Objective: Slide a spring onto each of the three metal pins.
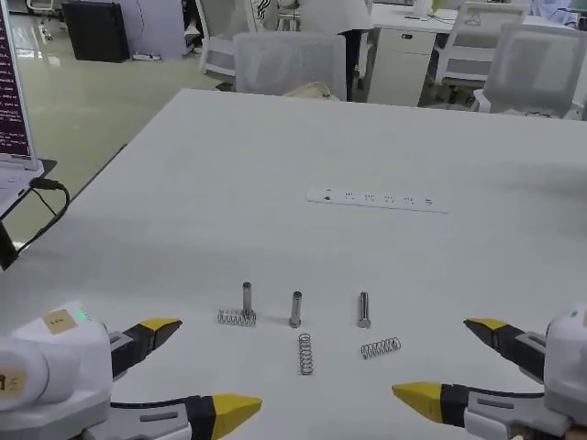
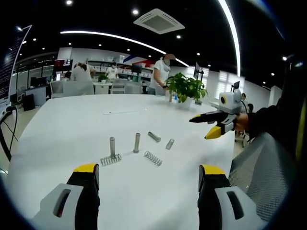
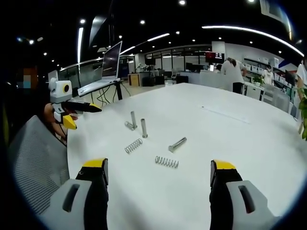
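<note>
Pins (image 1: 295, 309) and springs (image 1: 305, 353) sit well inside table (image 1: 275, 165) edges.

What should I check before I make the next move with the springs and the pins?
1. Left gripper and right gripper open and empty: ok.
2. Left spring, middle spring and right spring loose on the table: ok.
3. Left pin and middle pin upright: ok.
4. Right pin upright: not ok; both gripper views show it lying on its side.
5. Left spring clear of left pin's base: cannot tell; they lie very close.
</note>
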Demonstrator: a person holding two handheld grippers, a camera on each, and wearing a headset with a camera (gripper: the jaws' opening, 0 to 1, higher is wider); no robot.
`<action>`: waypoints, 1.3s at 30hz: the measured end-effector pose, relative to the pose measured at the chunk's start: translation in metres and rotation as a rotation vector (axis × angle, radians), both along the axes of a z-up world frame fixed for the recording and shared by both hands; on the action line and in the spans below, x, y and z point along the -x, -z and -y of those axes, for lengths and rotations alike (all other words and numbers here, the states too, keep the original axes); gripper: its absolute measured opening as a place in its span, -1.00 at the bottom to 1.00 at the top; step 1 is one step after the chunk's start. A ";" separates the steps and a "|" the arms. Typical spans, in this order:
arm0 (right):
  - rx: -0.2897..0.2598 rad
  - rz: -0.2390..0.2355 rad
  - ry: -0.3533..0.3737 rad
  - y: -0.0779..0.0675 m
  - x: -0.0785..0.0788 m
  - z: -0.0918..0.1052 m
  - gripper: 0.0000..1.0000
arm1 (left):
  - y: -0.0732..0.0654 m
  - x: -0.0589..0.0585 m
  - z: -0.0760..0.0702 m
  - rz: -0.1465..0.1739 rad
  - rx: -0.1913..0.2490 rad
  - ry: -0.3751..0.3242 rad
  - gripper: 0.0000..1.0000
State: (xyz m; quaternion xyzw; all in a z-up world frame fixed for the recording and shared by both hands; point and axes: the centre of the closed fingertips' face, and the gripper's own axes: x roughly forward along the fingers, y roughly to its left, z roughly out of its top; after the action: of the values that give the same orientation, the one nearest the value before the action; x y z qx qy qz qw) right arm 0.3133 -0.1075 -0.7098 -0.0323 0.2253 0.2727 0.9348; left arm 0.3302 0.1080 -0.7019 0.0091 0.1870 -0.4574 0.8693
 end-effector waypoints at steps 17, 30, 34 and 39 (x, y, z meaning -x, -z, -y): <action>0.079 -0.018 -0.044 -0.014 -0.048 -0.009 0.56 | -0.002 -0.001 -0.001 0.003 0.010 -0.007 0.62; 0.070 -0.117 0.037 -0.002 -0.088 -0.007 0.19 | -0.002 -0.001 -0.001 0.003 0.004 -0.005 0.60; 0.085 -0.136 0.048 0.004 -0.098 -0.007 0.08 | -0.002 -0.001 -0.001 0.000 0.002 -0.004 0.59; 0.112 -0.170 0.063 0.014 -0.108 -0.008 -0.01 | -0.001 0.000 -0.001 -0.005 -0.002 -0.002 0.58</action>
State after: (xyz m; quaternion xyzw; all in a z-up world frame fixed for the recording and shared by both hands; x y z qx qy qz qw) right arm 0.4208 -0.0993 -0.7242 -0.0539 0.3196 0.2317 0.9172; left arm 0.3298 0.1088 -0.7013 0.0085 0.1895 -0.4565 0.8692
